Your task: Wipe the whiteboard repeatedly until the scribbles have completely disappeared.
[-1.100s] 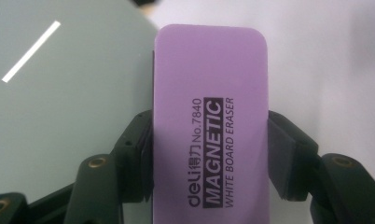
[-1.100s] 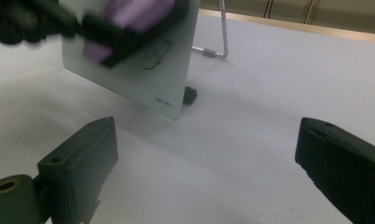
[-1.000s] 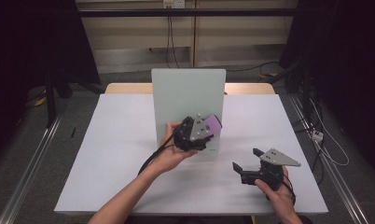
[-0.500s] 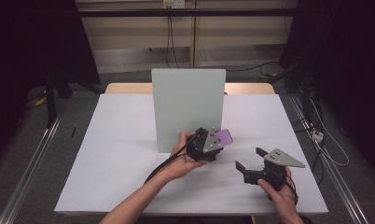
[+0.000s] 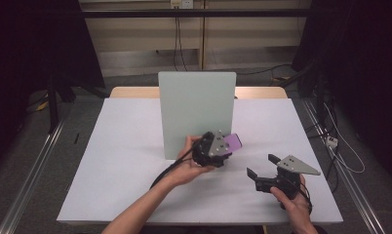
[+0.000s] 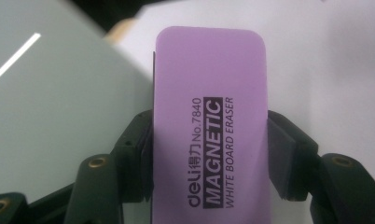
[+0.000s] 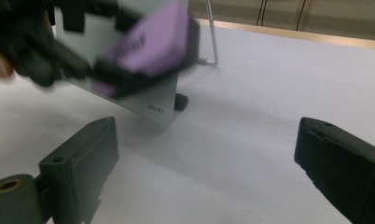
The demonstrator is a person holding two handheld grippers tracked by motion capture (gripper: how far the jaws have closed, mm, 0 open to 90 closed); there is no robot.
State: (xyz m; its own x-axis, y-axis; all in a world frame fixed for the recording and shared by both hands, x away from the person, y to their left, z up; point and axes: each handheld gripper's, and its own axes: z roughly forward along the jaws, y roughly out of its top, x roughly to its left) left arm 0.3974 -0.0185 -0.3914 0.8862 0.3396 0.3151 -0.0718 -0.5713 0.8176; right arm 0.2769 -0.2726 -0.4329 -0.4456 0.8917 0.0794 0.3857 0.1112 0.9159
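Purple eraser (image 6: 212, 121) clamped between our left gripper (image 5: 214, 148) pads, lifted off table (image 5: 121, 146), just in front of upright whiteboard (image 5: 194, 105), near its lower right corner. Board face looks clean from here. Our right gripper (image 5: 262, 171) waits well apart, low over table, jaws spread, nothing between. We judge pickup done; wiping or setting eraser down remains.

The purple eraser (image 6: 209, 126) runs off the frame's bottom edge.
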